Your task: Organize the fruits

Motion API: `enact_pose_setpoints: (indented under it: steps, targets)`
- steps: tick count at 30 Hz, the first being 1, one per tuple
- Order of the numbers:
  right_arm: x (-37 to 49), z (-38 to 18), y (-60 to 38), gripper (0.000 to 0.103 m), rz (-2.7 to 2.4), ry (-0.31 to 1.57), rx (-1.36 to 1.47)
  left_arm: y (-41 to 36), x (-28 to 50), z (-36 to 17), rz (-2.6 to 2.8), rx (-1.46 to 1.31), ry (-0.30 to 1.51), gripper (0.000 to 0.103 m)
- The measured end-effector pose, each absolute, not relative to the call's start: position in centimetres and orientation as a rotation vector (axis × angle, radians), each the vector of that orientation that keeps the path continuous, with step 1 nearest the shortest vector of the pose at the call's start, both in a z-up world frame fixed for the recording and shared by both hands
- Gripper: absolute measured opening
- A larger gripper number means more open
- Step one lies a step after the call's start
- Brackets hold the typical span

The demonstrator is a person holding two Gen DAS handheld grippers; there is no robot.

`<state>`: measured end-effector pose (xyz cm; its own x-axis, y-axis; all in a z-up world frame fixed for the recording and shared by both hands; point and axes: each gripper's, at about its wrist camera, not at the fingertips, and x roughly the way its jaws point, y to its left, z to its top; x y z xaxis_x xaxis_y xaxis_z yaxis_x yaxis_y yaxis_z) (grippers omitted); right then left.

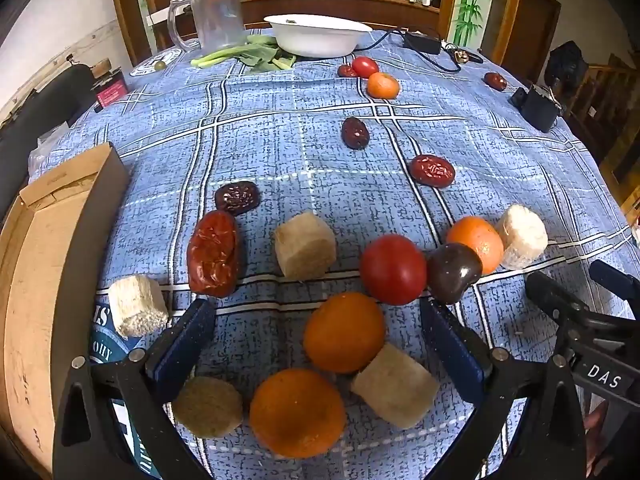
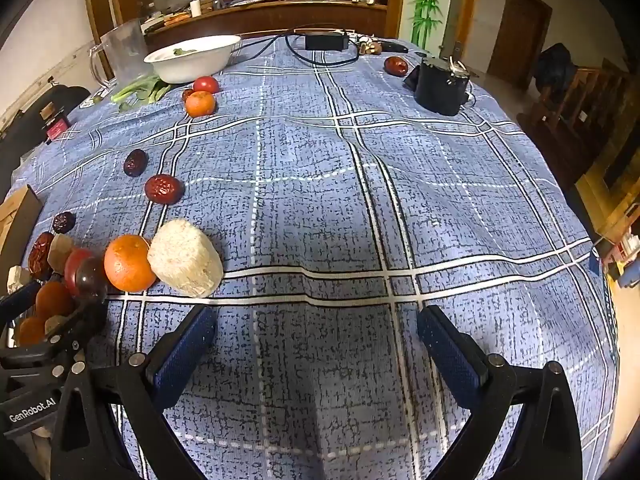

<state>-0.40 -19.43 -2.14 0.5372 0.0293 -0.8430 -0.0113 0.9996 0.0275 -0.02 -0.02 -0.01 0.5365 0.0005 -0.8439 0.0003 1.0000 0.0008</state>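
My left gripper (image 1: 318,314) is open over a cluster of fruit on the blue checked cloth. Between and below its fingers lie two oranges (image 1: 344,332) (image 1: 297,412) and two beige chunks (image 1: 394,384) (image 1: 208,406). Just ahead sit a red tomato (image 1: 393,269), a dark plum (image 1: 454,278), an orange (image 1: 476,249), a white chunk (image 1: 522,236), a beige chunk (image 1: 305,243) and a large red date (image 1: 214,254). My right gripper (image 2: 316,320) is open and empty over bare cloth; the orange (image 2: 129,263) and white chunk (image 2: 186,257) lie to its left.
A cardboard box (image 1: 48,260) stands at the left edge. More dates (image 1: 432,171) (image 1: 355,133), a tomato and orange (image 1: 383,85) lie further back. A white bowl (image 1: 318,34), greens (image 1: 248,56), a clear jug (image 1: 214,12), a cable and a black device (image 2: 440,84) stand at the far side.
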Motion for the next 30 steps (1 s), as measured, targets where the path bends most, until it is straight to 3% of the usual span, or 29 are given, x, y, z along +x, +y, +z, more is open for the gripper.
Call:
enact_pose_setpoints:
  steps: [12,24,30]
  targets:
    - [-2.0,-1.1,-19.9,0.102,0.007,0.976,0.091,1.4,-1.3,1.4,-0.029,-0.061,0.997,0.103]
    - [-10.9,4.1,-20.4,0.102,-0.019,0.725,0.240,3.4,-11.3,9.6,0.000,-0.055,0.568,0.103]
    - [-14.7,6.6,-19.5,0.102,-0.087,0.546,0.198,5.2,-14.5,12.2,0.031,-0.081,0.478,0.103]
